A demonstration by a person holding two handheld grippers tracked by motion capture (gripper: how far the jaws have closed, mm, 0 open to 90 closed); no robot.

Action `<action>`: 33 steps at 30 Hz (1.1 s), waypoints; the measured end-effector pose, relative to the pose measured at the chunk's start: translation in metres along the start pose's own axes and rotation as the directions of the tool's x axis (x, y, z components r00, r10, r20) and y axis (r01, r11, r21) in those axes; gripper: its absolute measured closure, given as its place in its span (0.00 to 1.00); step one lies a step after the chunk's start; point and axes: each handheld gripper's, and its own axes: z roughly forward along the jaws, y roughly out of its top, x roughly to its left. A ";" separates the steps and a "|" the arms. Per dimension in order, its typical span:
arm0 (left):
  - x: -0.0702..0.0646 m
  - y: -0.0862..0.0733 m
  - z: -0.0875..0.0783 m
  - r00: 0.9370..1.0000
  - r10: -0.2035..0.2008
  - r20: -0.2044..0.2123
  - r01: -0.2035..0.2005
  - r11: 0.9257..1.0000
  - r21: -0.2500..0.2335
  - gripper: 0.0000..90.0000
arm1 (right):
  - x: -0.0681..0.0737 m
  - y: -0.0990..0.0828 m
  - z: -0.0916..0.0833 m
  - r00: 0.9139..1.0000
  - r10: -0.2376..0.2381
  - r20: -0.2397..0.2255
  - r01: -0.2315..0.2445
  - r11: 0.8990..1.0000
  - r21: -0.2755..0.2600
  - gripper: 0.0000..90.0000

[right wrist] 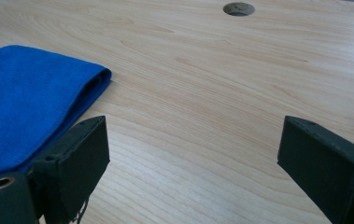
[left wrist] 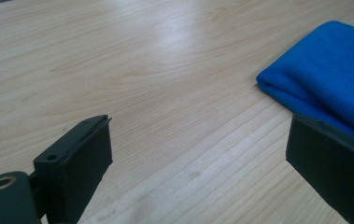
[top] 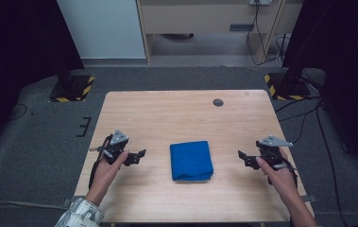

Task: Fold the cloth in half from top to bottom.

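A folded blue cloth [top: 191, 160] is lying flat on the wooden counter [top: 167, 113], a little nearer the front edge than the back edge and roughly midway between the left and right edges. Its rounded fold is facing the front edge.

The left tool [top: 140, 155] is hovering near the left edge of the counter, held in the person's left hand [top: 106, 166], with its jaws pointing toward the cloth and standing wide apart, released and gripping nothing. In the left gripper view the cloth [left wrist: 329, 79] is showing just beyond one jaw, apart from it, with bare wood between the two jaws.

The right tool [top: 241, 156] is sitting near the right edge, held in the right hand [top: 278, 176], also aimed at the cloth. Its jaws are spread wide and holding nothing. In the right gripper view the cloth [right wrist: 23, 102] is lying beside one jaw, and a round cable hole [right wrist: 238, 8] is showing in the counter toward the back edge.

Both tools are well apart from the cloth, one on each side of it.
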 end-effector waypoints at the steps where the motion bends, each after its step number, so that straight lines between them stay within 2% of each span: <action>1: 0.002 -0.001 0.000 1.000 -0.001 -0.004 0.001 1.000 0.004 0.07 | -0.003 -0.001 0.000 1.000 0.002 0.002 -0.002 1.000 0.004 0.10; 3: 0.007 -0.003 0.000 1.000 -0.010 -0.006 0.010 1.000 0.016 0.07 | -0.008 -0.003 0.001 1.000 0.020 0.007 -0.020 1.000 0.015 0.10; 10: 0.022 -0.005 0.005 0.999 -0.020 -0.037 0.022 0.998 0.052 0.07 | -0.023 -0.009 0.015 0.999 0.029 0.038 -0.031 0.997 0.067 0.12; 12: 0.026 -0.004 0.011 0.999 -0.015 -0.040 0.018 0.997 0.073 0.07 | -0.028 -0.008 0.019 0.997 0.031 0.064 -0.036 0.997 0.074 0.14; 14: 0.029 -0.003 0.016 0.999 -0.013 -0.049 0.017 0.996 0.083 0.07 | -0.033 -0.006 0.025 0.997 0.042 0.068 -0.047 0.995 0.086 0.14; 16: 0.033 -0.002 0.023 0.998 -0.024 -0.054 0.029 0.995 0.093 0.07 | -0.037 -0.005 0.032 0.997 0.038 0.074 -0.046 0.993 0.110 0.15; 18: 0.037 -0.001 0.030 0.997 -0.033 -0.066 0.039 0.995 0.097 0.07 | -0.041 -0.002 0.037 0.996 0.042 0.081 -0.051 0.992 0.112 0.15; 19: 0.040 -0.001 0.033 0.997 -0.039 -0.074 0.047 0.993 0.106 0.07 | -0.044 -0.001 0.040 0.995 0.065 0.079 -0.073 0.991 0.111 0.15; 24: 0.049 -0.002 0.049 0.992 -0.085 -0.090 0.095 0.989 0.117 0.07 | -0.055 0.006 0.053 0.990 0.104 0.095 -0.115 0.986 0.121 0.16; 26: 0.051 -0.004 0.055 0.990 -0.094 -0.102 0.106 0.987 0.121 0.07 | -0.058 0.008 0.058 0.985 0.137 0.101 -0.148 0.982 0.117 0.16; 33: 0.054 -0.008 0.067 0.989 -0.089 -0.119 0.104 0.986 0.128 0.07 | -0.062 0.010 0.074 0.974 0.177 0.141 -0.195 0.973 0.121 0.12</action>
